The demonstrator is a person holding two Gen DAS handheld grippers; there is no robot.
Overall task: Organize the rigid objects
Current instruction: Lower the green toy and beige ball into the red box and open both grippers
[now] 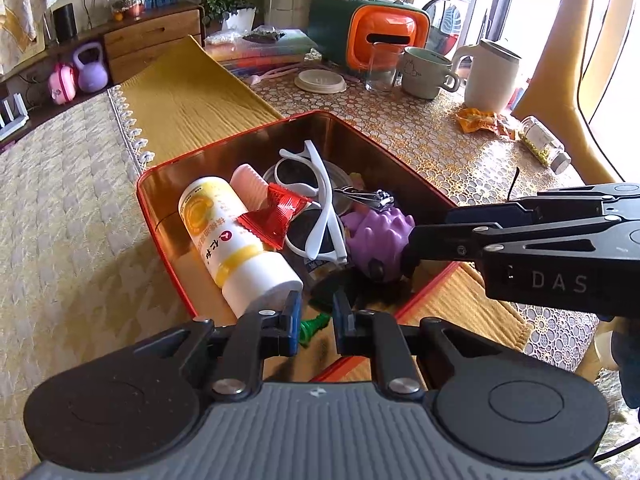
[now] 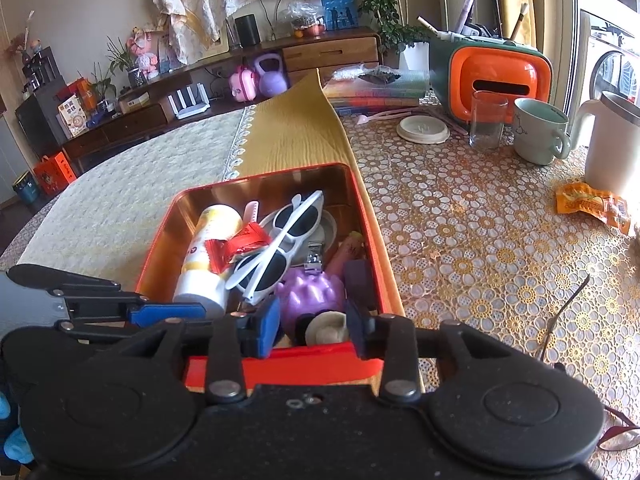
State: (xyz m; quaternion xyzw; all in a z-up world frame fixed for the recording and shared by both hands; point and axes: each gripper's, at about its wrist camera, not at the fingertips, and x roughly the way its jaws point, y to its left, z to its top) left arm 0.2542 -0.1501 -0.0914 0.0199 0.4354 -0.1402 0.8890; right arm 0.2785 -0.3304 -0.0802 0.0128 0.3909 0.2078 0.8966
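An orange-red tin box [image 1: 224, 146] [image 2: 256, 178] sits on the table. It holds a white and yellow bottle [image 1: 232, 240] [image 2: 204, 256], white sunglasses [image 1: 320, 208] [image 2: 288, 232], a red sachet [image 1: 276, 216], a nail clipper [image 1: 372, 198] and a purple spiky toy [image 1: 376, 236] [image 2: 312, 292]. My right gripper [image 2: 314, 326] [image 1: 410, 248] reaches into the box's near end. It stands open around the toy, which rests on the box floor. My left gripper [image 1: 316, 316] is shut above the box's near corner. A green piece [image 1: 314, 328] shows beneath its fingers; I cannot tell if they touch it.
On the patterned cloth to the right stand a glass [image 2: 486, 124], a green mug [image 2: 538, 132] and a white jug [image 2: 616, 148]. An orange snack packet [image 2: 592, 202], a small jar [image 1: 544, 146], thin-framed glasses [image 2: 568, 312] and an orange-green organizer [image 2: 492, 72] are nearby.
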